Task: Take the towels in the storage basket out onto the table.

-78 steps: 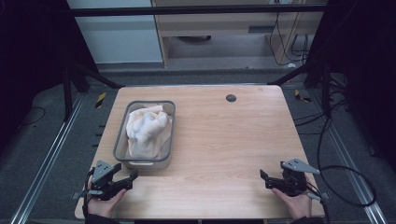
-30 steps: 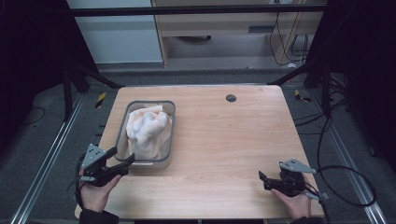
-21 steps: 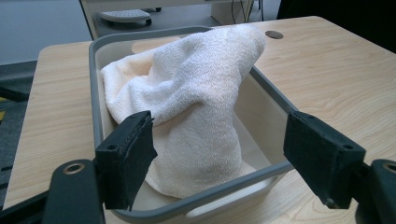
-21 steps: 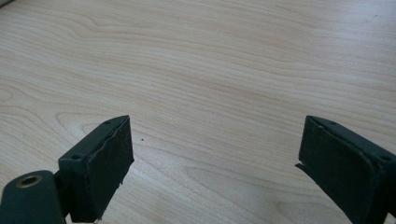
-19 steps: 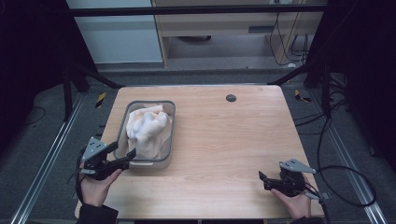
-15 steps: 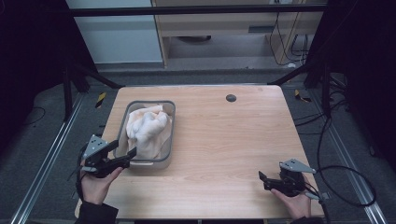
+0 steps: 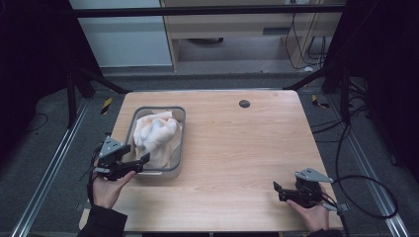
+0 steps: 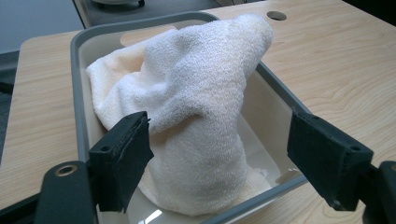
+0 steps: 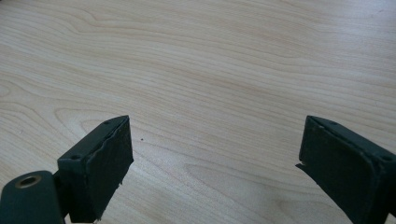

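Your left tongs (image 7: 141, 160) gape wide at the near end of the grey tub (image 7: 175, 165), left of centre on the counter (image 7: 257, 143), facing the white towel (image 8: 196, 107) heaped inside. Your right tongs (image 9: 212, 168) gape wide over bare wood, lower right.

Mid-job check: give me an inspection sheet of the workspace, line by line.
Surface: wooden table, round grommet hole near far edge.
Job's things: grey bin at left, white towel heaped inside.
Clutter: nothing seen.
Grippers: left gripper open at bin's near end, jaws either side of towel; right gripper open, low over bare table, near right.
Cables: black cable loops off right gripper.
Surroundings: dark frame posts, grey floor, cabinet behind.
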Available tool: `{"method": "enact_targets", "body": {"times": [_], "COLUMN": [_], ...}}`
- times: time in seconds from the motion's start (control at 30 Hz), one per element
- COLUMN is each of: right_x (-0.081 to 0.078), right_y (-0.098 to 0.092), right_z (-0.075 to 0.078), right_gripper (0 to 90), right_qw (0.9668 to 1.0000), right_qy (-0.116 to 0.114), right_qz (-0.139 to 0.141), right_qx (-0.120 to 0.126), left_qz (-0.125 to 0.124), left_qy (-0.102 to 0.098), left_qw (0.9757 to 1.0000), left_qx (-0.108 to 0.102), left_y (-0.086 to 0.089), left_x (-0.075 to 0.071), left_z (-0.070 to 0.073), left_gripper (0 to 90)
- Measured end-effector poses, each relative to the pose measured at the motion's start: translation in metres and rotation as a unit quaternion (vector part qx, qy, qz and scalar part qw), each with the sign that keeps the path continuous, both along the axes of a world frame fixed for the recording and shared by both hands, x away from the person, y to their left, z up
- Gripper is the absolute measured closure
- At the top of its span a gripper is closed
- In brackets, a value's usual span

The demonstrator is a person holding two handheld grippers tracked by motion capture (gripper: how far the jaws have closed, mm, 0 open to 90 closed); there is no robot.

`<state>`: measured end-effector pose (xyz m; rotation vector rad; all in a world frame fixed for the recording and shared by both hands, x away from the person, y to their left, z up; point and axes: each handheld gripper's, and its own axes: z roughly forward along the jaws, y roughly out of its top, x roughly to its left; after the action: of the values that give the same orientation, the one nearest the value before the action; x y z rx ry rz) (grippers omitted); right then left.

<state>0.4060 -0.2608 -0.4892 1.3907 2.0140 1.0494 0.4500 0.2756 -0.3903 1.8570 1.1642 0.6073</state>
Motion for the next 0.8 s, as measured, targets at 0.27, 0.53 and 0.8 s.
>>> {"method": "enact_targets", "body": {"times": [0.27, 0.53, 0.8], "right_x": [0.0, 0.001, 0.001], "right_y": [0.0, 0.0, 0.0], "right_z": [0.0, 0.0, -0.001], "right_gripper": [9.5, 9.6, 9.4], "right_qw": [1.0, 1.0, 1.0], "right_qy": [0.0, 0.001, 0.002], "right_qz": [0.001, 0.002, 0.0], "right_qx": [-0.001, -0.001, -0.003], "left_qz": [-0.006, -0.011, -0.014], "left_qy": [0.008, 0.016, 0.023], "left_qw": [0.9999, 0.9994, 0.9989], "left_qx": [0.012, 0.027, 0.039], "left_y": [-0.008, -0.016, -0.023], "left_x": [0.011, 0.022, 0.031], "left_z": [-0.001, -0.004, -0.007], "left_gripper": [20.2, 19.2, 18.9]}}
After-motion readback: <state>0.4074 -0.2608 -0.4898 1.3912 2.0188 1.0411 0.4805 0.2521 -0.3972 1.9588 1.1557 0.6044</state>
